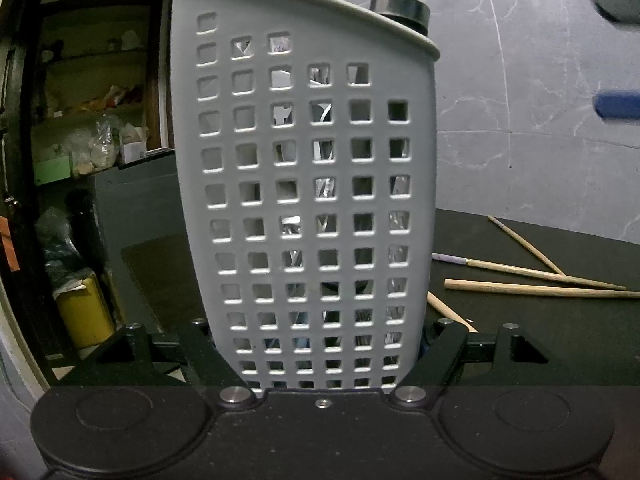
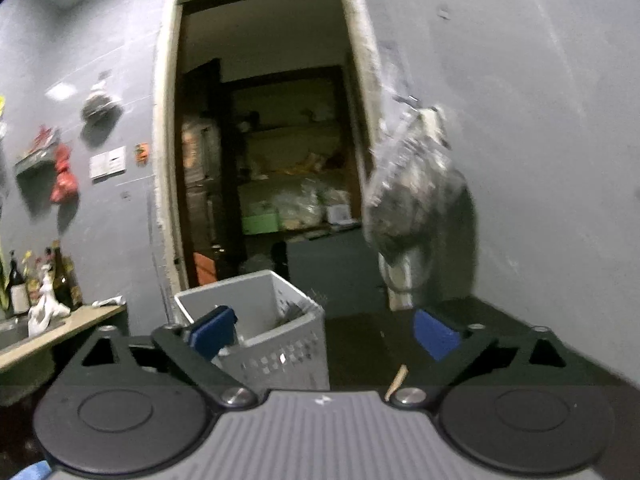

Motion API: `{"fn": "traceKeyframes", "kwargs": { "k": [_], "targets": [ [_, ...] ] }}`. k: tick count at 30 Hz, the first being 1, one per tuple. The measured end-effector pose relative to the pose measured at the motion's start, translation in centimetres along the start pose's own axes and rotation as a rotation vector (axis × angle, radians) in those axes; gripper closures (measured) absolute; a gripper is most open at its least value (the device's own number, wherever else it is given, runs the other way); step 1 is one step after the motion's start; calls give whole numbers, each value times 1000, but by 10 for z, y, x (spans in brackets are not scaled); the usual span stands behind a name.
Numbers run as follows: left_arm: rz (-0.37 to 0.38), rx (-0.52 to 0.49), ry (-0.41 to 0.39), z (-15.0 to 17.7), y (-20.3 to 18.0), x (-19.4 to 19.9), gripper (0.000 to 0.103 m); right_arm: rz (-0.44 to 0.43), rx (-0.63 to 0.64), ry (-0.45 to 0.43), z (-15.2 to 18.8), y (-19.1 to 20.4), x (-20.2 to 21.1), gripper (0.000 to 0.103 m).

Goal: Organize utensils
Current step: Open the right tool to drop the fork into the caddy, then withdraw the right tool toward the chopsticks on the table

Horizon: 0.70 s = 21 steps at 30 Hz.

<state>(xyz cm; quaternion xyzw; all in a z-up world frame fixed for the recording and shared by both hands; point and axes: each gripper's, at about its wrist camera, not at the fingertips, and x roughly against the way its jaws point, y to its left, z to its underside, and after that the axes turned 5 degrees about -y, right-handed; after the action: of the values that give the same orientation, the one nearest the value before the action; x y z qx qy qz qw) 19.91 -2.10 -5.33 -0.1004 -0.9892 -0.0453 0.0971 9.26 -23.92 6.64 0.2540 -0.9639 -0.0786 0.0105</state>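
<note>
A grey perforated utensil holder [image 1: 312, 184] fills the left wrist view, standing upright. My left gripper [image 1: 320, 344] is shut on its lower part; the fingertips are hidden behind it. A dark metal utensil handle with a ring [image 1: 402, 0] sticks out of its top, and more metal utensils show through the holes. Wooden chopsticks [image 1: 536, 286] lie on the dark table to the right. In the right wrist view my right gripper [image 2: 324, 334] is open and empty, above and near the holder [image 2: 276, 340]. One chopstick end [image 2: 396, 376] shows below it.
The dark table [image 1: 540, 340] stands against a grey wall. An open doorway [image 2: 264, 160] leads to a cluttered storeroom. A plastic bag [image 2: 412, 184] hangs on the wall at right. A counter with bottles [image 2: 40, 292] is at far left.
</note>
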Motion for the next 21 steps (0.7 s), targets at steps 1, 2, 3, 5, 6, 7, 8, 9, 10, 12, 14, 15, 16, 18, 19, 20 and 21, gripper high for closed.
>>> {"fn": "traceKeyframes", "kwargs": {
  "k": [1, 2, 3, 5, 6, 7, 8, 9, 10, 12, 14, 15, 16, 18, 19, 20, 21],
  "targets": [
    [2, 0, 2, 0, 0, 0, 25, 8, -21, 9, 4, -3, 5, 0],
    [3, 2, 2, -1, 2, 0, 25, 15, -40, 19, 8, -5, 9, 0],
    [3, 3, 2, -2, 2, 0, 25, 25, -65, 32, 12, -8, 13, 0],
    [4, 6, 3, -3, 3, 0, 26, 37, -100, 56, 21, -11, 19, 0],
    [4, 9, 3, -3, 4, 1, 26, 44, -114, 66, 25, -11, 22, 0],
    [4, 10, 4, -3, 5, 1, 26, 53, -129, 77, 31, -13, 25, 0],
    [3, 10, 5, -3, 5, 1, 26, 65, -145, 87, 37, -13, 27, 0],
    [2, 9, 6, -4, 5, 1, 26, 77, -163, 100, 42, -14, 29, 0],
    [2, 8, 8, -4, 5, 1, 26, 87, -181, 120, 49, -15, 31, 0],
    [2, 7, 10, -5, 5, 1, 26, 112, -222, 164, 61, -18, 33, 0],
    [0, 9, 10, -5, 4, 2, 26, 137, -259, 202, 72, -21, 36, 0],
    [-1, 9, 9, -5, 4, 3, 26, 145, -272, 217, 77, -22, 38, 0],
    [-1, 10, 10, -5, 4, 3, 26, 152, -282, 230, 82, -22, 40, 0],
    [-4, 14, 14, -6, 4, 4, 26, 162, -303, 244, 87, -23, 42, 0],
    [-5, 16, 16, -6, 4, 3, 26, 172, -312, 241, 87, -24, 44, 0],
    [-5, 17, 18, -6, 3, 3, 26, 177, -312, 229, 88, -24, 46, 0],
    [-5, 15, 19, -7, 3, 3, 26, 178, -314, 222, 89, -24, 47, 0]
  ]
}}
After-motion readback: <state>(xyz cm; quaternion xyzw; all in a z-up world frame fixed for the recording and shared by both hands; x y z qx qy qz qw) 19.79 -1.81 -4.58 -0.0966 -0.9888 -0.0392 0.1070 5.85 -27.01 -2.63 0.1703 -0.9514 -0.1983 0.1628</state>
